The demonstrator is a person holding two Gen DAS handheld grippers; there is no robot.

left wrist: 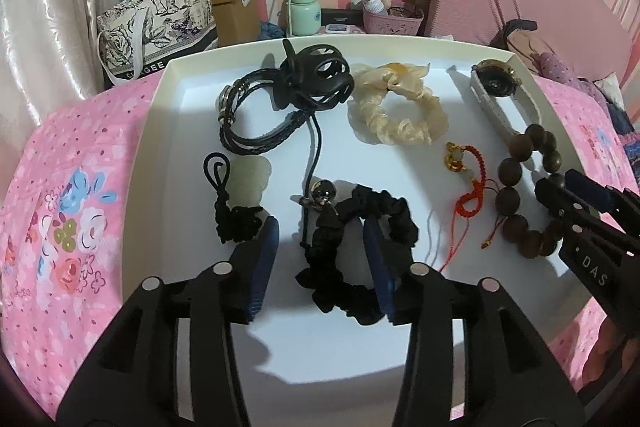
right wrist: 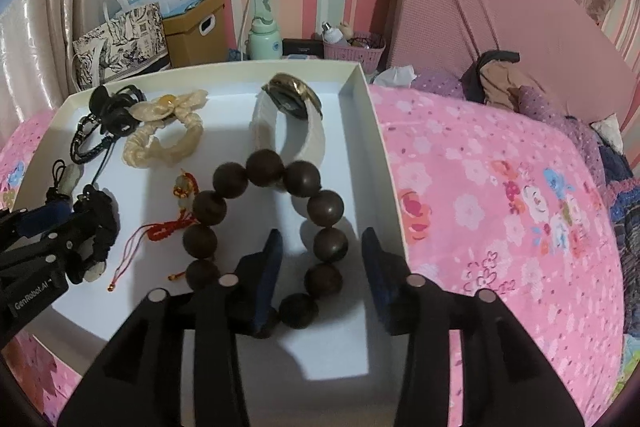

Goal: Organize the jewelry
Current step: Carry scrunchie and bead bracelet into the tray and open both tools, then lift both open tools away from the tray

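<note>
Reading "GenRobot.AI" on left gripper [right wrist: 86,227], perhaps "DAS" on right gripper [right wrist: 320,267]; both fingers spread, ungrasping.

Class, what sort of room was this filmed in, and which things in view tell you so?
Most likely a bedroom: the white tray rests on a pink floral bedspread, beside a padded pink headboard and a satin curtain.

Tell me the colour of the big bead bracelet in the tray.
Dark brown; the bead bracelet shows best in the right wrist view.
</note>
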